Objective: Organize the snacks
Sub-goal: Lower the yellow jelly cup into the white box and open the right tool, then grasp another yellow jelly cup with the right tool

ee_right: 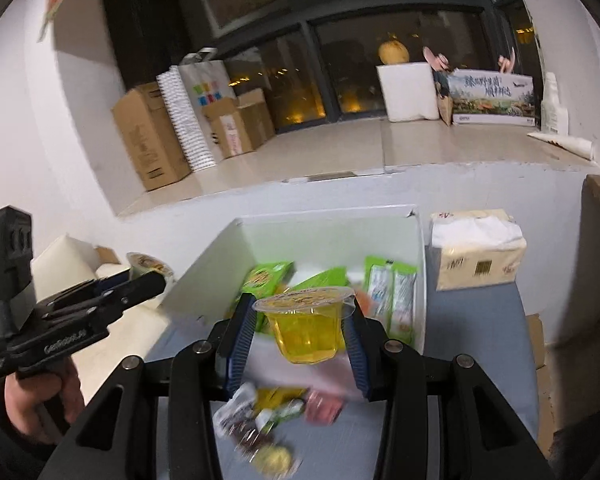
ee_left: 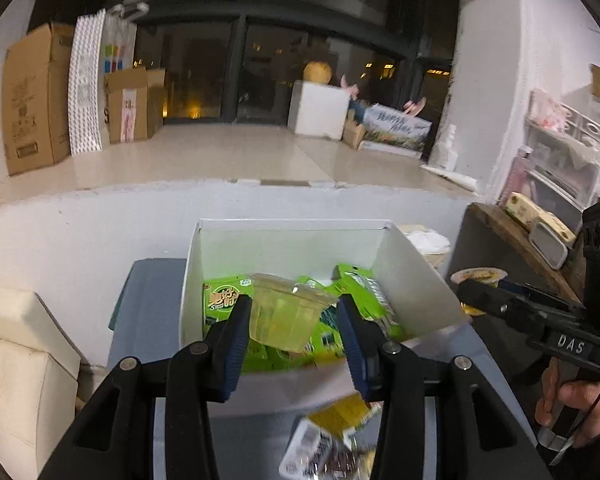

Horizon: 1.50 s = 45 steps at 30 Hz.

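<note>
Two jelly cups are held aloft, one in each gripper, above a grey table (ee_left: 148, 320) that carries a white box (ee_left: 416, 280).

Left wrist view: the left gripper (ee_left: 294, 320) pinches a pale yellow jelly cup (ee_left: 288, 312) between its blue pads (ee_left: 236, 344). The cup's axis tilts, with its sealed rim toward 1 o'clock and its narrower base toward 7 o'clock. It hangs over the near end of the white box, whose floor is covered with green snack packets (ee_left: 226, 300). At 6 o'clock, loose wrapped snacks (ee_left: 332, 440) lie blurred on the table. At 3 o'clock the right gripper (ee_left: 466, 294) enters side-on, held by a hand (ee_left: 576, 404), with the lid of its cup (ee_left: 478, 276) showing at its tip.

Right wrist view: at 9 o'clock the left gripper (ee_right: 156, 278), held by a hand (ee_right: 32, 404), bears its cup (ee_right: 148, 264) beside the box wall. At centre, the right gripper (ee_right: 304, 320) clamps a bright yellow jelly cup (ee_right: 306, 328) upright, printed lid up and base down, its long axis vertical, above the box's near edge (ee_right: 208, 280). At 2 o'clock a tissue pack (ee_right: 476, 252) stands on the table just beside the box.
</note>
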Each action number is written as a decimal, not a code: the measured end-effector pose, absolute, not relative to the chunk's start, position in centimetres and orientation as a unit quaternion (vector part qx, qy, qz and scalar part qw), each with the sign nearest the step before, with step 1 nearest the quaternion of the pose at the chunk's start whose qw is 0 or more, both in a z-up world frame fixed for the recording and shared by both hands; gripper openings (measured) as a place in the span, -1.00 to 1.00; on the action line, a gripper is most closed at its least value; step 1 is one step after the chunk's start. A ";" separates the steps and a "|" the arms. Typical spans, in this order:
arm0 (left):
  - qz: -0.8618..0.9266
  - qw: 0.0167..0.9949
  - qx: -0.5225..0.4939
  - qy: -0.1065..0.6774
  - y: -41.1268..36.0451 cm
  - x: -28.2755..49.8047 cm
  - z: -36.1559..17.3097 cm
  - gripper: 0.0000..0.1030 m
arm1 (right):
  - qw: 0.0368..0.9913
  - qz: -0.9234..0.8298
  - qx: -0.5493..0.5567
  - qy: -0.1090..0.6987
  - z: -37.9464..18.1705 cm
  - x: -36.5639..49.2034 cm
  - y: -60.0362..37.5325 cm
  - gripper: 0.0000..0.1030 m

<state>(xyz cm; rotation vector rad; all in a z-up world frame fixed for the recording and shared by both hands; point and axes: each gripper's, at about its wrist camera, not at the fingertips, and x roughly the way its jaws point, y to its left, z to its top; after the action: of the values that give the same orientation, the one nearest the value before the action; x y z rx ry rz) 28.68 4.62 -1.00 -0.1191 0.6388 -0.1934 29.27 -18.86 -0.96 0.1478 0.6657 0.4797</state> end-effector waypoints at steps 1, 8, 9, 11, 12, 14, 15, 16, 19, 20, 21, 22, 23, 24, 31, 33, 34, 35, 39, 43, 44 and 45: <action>-0.093 0.942 -0.057 0.318 4.5 29.6 -1.3 -0.06 | 0.914 0.224 0.073 0.329 -1.1 30.5 -19.0 -0.09; -0.075 0.944 -0.030 0.319 4.4 31.8 -2.2 1.00 | 0.919 0.196 0.075 0.334 -1.3 33.3 -19.6 1.00; -0.074 0.944 -0.027 0.319 4.3 31.7 -2.2 1.00 | 0.919 0.194 0.080 0.335 -1.4 33.3 -19.7 1.00; -0.073 0.944 -0.021 0.322 4.2 31.6 -2.5 1.00 | 0.918 0.188 0.085 0.340 -1.8 33.4 -19.9 1.00; -0.073 0.943 -0.020 0.324 4.1 31.6 -2.5 1.00 | 0.917 0.190 0.086 0.341 -2.0 33.4 -20.0 1.00; -0.074 0.941 -0.017 0.330 4.0 31.6 -2.8 1.00 | 0.915 0.188 0.082 0.346 -2.3 33.2 -19.9 1.00; -0.074 0.940 -0.015 0.331 4.0 31.5 -2.9 1.00 | 0.915 0.188 0.080 0.348 -2.4 33.1 -19.9 1.00; -0.071 0.940 -0.012 0.333 3.9 31.4 -2.9 1.00 | 0.914 0.192 0.079 0.349 -2.4 32.9 -19.9 1.00; -0.071 0.940 -0.016 0.332 4.0 30.9 -2.6 1.00 | 0.916 0.195 0.070 0.345 -2.1 32.0 -19.7 1.00; -0.069 0.942 -0.016 0.328 4.0 30.5 -2.5 1.00 | 0.916 0.201 0.068 0.341 -1.8 31.4 -19.6 1.00; -0.068 0.944 -0.016 0.324 4.0 29.9 -2.2 1.00 | 0.917 0.209 0.066 0.333 -1.6 30.7 -19.5 1.00; -0.069 0.945 -0.016 0.320 3.9 29.2 -2.0 1.00 | 0.920 0.213 0.058 0.325 -1.2 29.8 -19.4 1.00; -0.071 0.945 -0.016 0.318 3.9 28.4 -1.8 1.00 | 0.922 0.215 0.047 0.318 -1.0 28.9 -19.2 1.00; -0.071 0.947 -0.015 0.314 3.8 27.5 -1.7 1.00 | 0.924 0.217 0.036 0.314 -0.9 27.9 -19.0 1.00; -0.076 0.948 -0.027 0.309 3.3 18.0 -3.7 1.00 | 0.906 0.267 0.053 0.326 -3.1 19.6 -19.3 1.00; -0.073 0.946 -0.032 0.315 3.2 15.7 -4.7 1.00 | 0.901 0.272 0.055 0.334 -4.7 16.9 -19.5 1.00; -0.071 0.944 -0.037 0.319 3.2 14.2 -5.5 1.00 | 0.898 0.273 0.057 0.340 -5.3 16.0 -19.6 1.00; -0.070 0.943 -0.041 0.322 3.2 13.2 -6.0 1.00 | 0.895 0.275 0.059 0.347 -6.2 14.9 -19.7 1.00; -0.077 0.934 -0.067 0.342 3.1 9.5 -8.4 1.00 | 0.892 0.260 0.056 0.365 -8.8 12.2 -19.8 1.00; -0.072 0.931 -0.061 0.353 2.9 7.4 -9.6 1.00 | 0.891 0.233 0.023 0.390 -10.5 12.4 -18.8 1.00; -0.071 0.930 -0.062 0.355 3.0 7.1 -9.8 1.00 | 0.889 0.230 0.020 0.395 -10.7 12.6 -18.6 1.00; -0.068 0.929 -0.064 0.358 3.0 7.0 -9.9 1.00 | 0.888 0.232 0.027 0.396 -10.8 12.9 -18.5 1.00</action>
<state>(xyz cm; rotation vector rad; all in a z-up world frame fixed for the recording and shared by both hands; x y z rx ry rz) 7.00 3.03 -9.86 -0.1303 0.7333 -0.1389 12.89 -18.54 -10.85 0.0553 0.8221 0.4813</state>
